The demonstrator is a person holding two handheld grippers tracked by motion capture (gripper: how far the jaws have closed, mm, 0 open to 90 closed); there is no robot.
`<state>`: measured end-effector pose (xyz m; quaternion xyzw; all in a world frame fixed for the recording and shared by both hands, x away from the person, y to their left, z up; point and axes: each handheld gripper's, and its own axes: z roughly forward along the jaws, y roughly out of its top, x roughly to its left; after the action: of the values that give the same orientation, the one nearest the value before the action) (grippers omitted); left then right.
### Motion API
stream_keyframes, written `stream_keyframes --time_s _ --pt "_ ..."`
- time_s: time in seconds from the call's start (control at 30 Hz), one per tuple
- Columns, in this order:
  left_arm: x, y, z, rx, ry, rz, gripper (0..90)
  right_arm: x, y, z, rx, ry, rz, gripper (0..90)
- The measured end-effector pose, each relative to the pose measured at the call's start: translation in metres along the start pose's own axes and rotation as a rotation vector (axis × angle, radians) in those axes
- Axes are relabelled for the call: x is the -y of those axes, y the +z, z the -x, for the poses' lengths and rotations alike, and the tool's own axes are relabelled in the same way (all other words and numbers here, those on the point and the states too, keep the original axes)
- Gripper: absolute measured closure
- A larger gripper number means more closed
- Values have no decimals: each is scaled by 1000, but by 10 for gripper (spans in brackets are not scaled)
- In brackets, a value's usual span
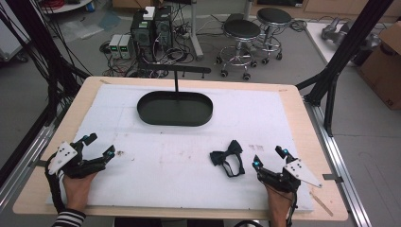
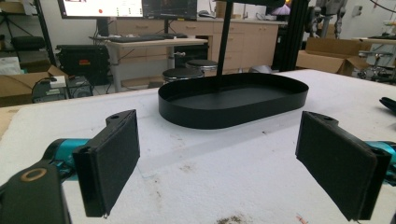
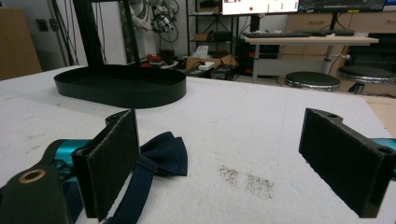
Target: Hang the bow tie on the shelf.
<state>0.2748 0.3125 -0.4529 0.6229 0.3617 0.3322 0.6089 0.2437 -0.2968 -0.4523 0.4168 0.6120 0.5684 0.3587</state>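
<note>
While both of the person's hands rest at the near edge of the white foam-covered wooden table, nothing is held in either tool. The left gripper sits at the near left, its two black padded jaws spread wide with only bare white surface between them, as the left gripper view confirms. The right gripper sits at the near right, jaws likewise wide apart and empty.

The dark navy fabric bow tie lies flat on the white surface just to the left of the right gripper, near it but not touching in the high view. In the right gripper view the bow tie lies beside and partly behind the left-hand jaw, its strap trailing toward the near edge, not between the pads.

The black oval metal tray, with a thin upright post rising from its far side, stands at the far centre of the table, well apart from both grippers and the bow tie.
</note>
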Motion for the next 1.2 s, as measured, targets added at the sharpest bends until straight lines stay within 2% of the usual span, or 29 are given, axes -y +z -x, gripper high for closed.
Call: stream_keyframes --time_s 0.2,0.43,0.77,0.9,1.07,1.17,1.2 --pt "0 0 0 -1 -1 0 141 0 1 0 -7 4 -12 113" --pt "0 1 0 -8 -4 -5 141 0 0 1 -16 1 -2 113" --pt "0 1 1 -6 8 -8 140 0 1 0 -20 -5 -7 113" --pt "0 1 0 -4 6 -11 140 -2 4 2 -26 1 -41 113" --pt "0 1 1 -6 8 -9 140 -9 10 -1 -32 -31 -69 114" --pt "0 1 1 -6 9 -10 140 -20 19 -7 -59 -54 -122 114" --pt "0 1 1 -6 9 -10 140 -20 19 -7 -59 -54 -122 114"
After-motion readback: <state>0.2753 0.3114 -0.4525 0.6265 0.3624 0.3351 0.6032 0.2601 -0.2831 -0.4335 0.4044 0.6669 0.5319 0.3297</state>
